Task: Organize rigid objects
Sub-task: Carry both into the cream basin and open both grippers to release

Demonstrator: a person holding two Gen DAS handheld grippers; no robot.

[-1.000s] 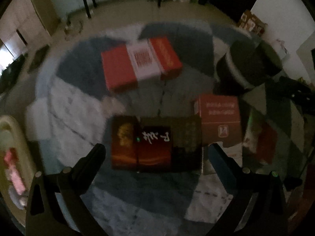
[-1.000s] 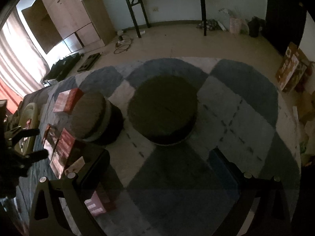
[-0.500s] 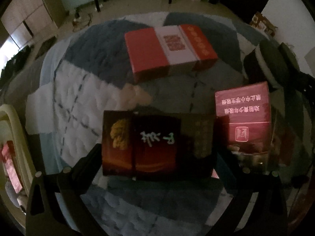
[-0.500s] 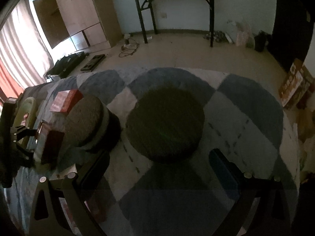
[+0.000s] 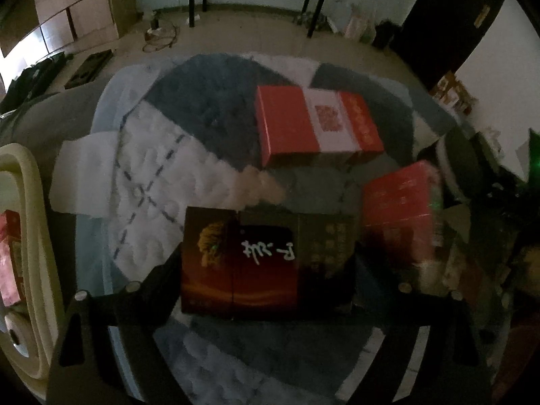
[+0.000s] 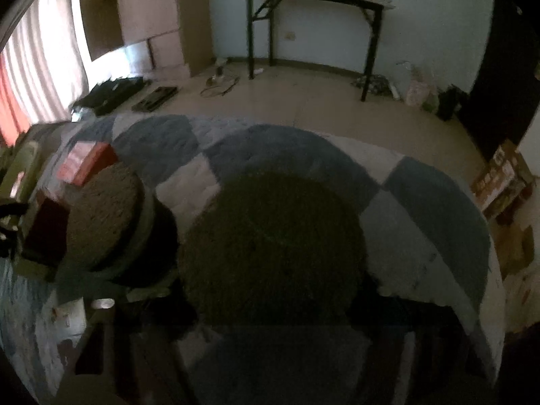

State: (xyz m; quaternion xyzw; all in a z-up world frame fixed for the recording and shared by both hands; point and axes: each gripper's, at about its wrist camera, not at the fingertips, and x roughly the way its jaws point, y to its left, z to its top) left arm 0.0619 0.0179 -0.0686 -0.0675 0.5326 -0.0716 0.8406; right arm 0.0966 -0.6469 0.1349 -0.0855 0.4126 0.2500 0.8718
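Observation:
My left gripper (image 5: pixel 266 280) is shut on a dark red-brown carton with white script (image 5: pixel 266 260), held between both fingers above the checked blanket. A red and white carton (image 5: pixel 317 125) lies on the blanket beyond it. A red box (image 5: pixel 401 209) stands to the right, blurred. My right gripper (image 6: pixel 270 307) straddles a dark round tin (image 6: pixel 270 246); its fingers are dark and hard to make out. A second round tin with a pale band (image 6: pixel 108 222) stands to the left, with the red carton (image 6: pixel 86 162) behind it.
A cream tray rim (image 5: pixel 30 236) with pink items is at the far left. The blue and white blanket (image 6: pixel 422 209) covers the surface. A black-legged table (image 6: pixel 314 30) and wooden cabinets stand on the floor beyond.
My left gripper closed in on the dark carton and lifted with it. My right gripper moved forward until the dark round tin sits between its fingers.

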